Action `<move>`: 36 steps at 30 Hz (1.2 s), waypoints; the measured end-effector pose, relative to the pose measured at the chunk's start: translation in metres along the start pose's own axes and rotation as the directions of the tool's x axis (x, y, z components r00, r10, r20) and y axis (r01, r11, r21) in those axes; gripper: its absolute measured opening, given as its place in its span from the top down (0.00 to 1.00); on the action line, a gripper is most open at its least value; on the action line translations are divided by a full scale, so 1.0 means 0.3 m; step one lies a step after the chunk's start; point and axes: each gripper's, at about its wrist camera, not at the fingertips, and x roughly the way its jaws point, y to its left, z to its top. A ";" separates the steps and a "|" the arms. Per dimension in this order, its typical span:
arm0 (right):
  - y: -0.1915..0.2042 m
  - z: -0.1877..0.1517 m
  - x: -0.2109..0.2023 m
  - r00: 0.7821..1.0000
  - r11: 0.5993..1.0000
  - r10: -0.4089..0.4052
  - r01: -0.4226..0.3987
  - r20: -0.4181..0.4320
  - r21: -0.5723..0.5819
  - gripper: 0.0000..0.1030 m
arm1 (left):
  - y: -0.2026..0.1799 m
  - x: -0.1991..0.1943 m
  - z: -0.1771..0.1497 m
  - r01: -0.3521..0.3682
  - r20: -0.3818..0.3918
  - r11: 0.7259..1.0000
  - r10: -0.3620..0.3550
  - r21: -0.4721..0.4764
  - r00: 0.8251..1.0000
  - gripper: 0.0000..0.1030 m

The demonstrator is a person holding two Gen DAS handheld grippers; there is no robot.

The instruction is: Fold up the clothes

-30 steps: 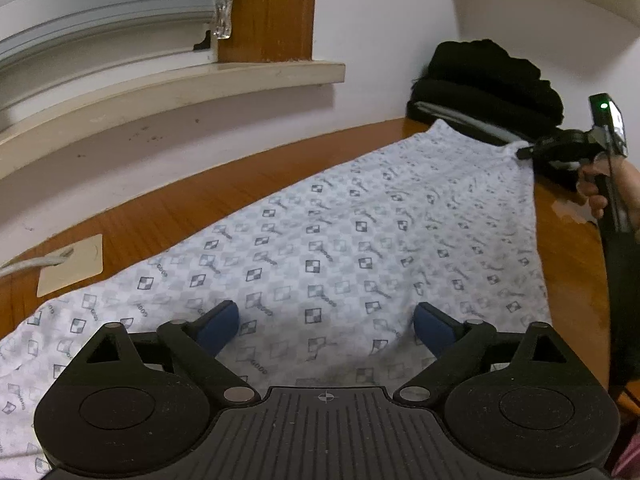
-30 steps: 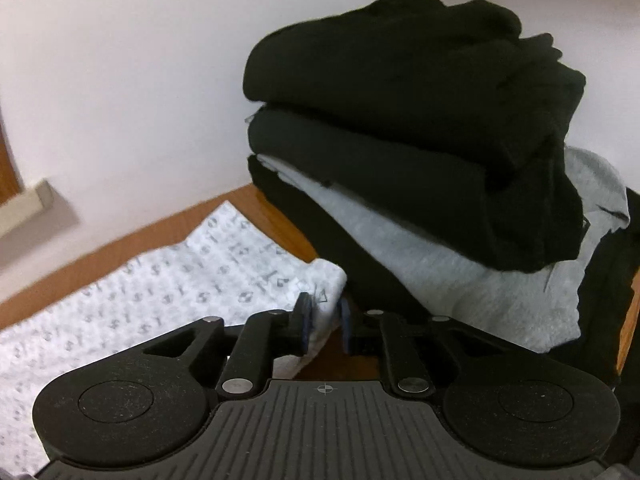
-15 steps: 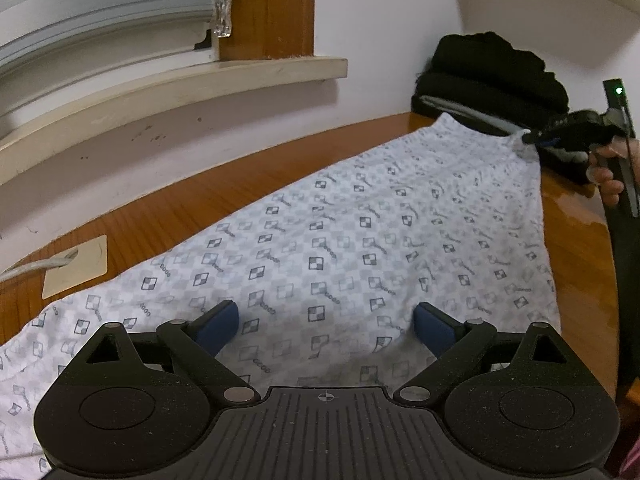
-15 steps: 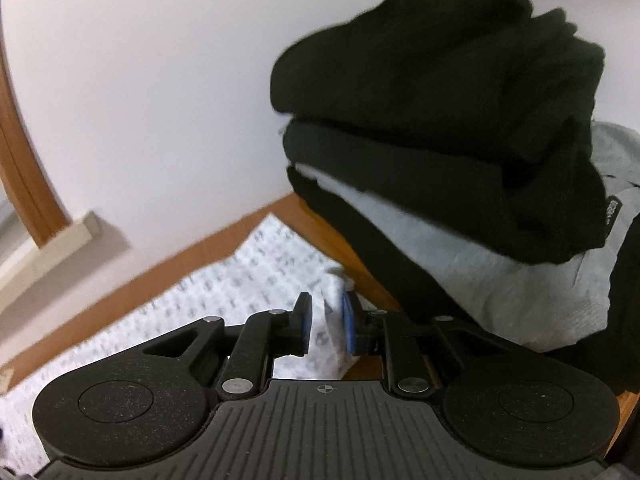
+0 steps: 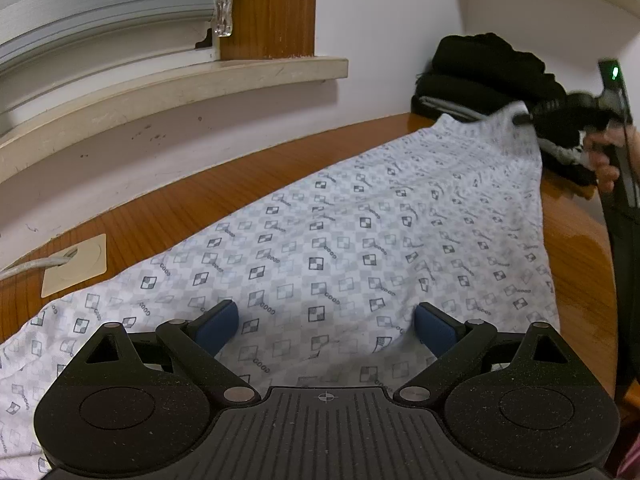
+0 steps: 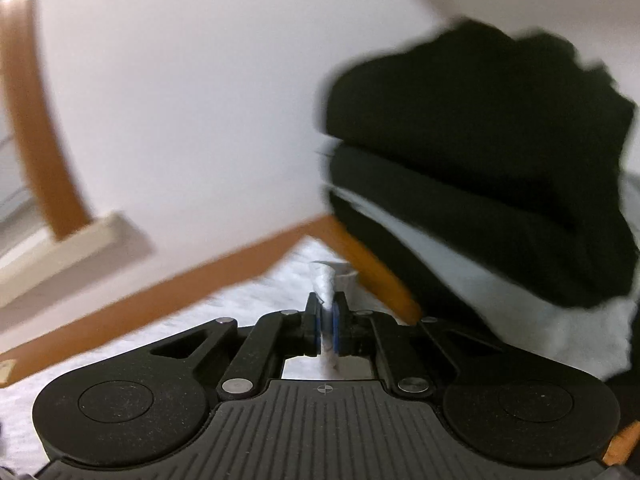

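A: Between the left claw (image 5: 326, 330) tips, what lies there?
B: Cloth (image 5: 360, 240), white with a checker print, spread flat on the table (image 5: 248, 192). The blue tips stand wide apart above it, gripping nothing.

A: And the right claw (image 6: 327, 326)?
B: Clamped on a pinch of the cloth's far corner (image 6: 324, 280), bunched upright between its tips.

A: Which way does the cloth run?
B: Its long axis goes from just under the left claw, forward and to the right, up to the right claw (image 5: 524, 118) and the hand (image 5: 602, 156) holding it.

A: What shows in only one view?
B: The left view has the sill (image 5: 172, 84) and a wall plate (image 5: 76, 264) on the left. The right view is blurred; ahead and right of its claw is a stack (image 6: 480, 160) of folded black and grey clothes.
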 end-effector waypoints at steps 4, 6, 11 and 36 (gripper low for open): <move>0.211 0.003 -0.058 0.988 0.982 0.154 -0.154 -0.008 -0.106 0.94 | 0.005 -0.001 -0.001 0.003 0.001 1.000 -0.003 -0.005 1.000 0.07; 0.329 -0.040 -0.100 0.967 0.952 0.252 -0.256 -0.048 -0.170 0.94 | 0.005 0.000 -0.001 0.003 0.000 1.000 -0.003 -0.005 1.000 0.07; 0.527 -0.271 -0.187 0.893 0.848 0.395 -0.444 -0.213 -0.289 0.94 | 0.010 -0.002 0.000 0.010 0.002 1.000 -0.010 -0.016 1.000 0.07; 0.519 -0.452 -0.215 0.928 0.839 0.342 -0.373 -0.150 -0.396 0.91 | -0.200 0.312 0.417 0.181 0.006 0.983 -0.182 0.025 0.983 0.34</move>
